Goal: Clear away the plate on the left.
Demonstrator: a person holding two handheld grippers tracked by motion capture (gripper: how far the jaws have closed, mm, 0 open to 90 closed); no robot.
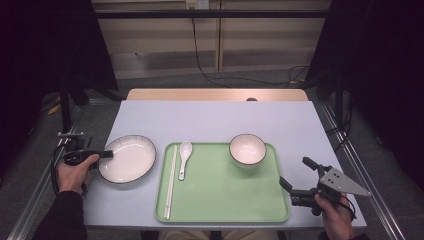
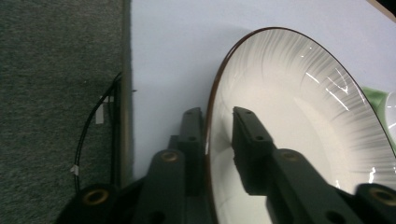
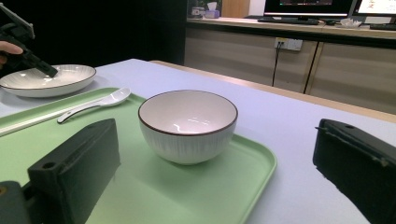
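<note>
The left gripper (image 2: 217, 126) straddles the near rim of the white plate (image 2: 299, 116), one jaw outside and one inside; a small gap shows, so nothing is pinched. The plate rests on the table (image 1: 210, 117), just left of the green tray (image 1: 225, 200). The right gripper (image 1: 295, 175) hovers spread wide near the bowl (image 3: 187, 123).
</note>
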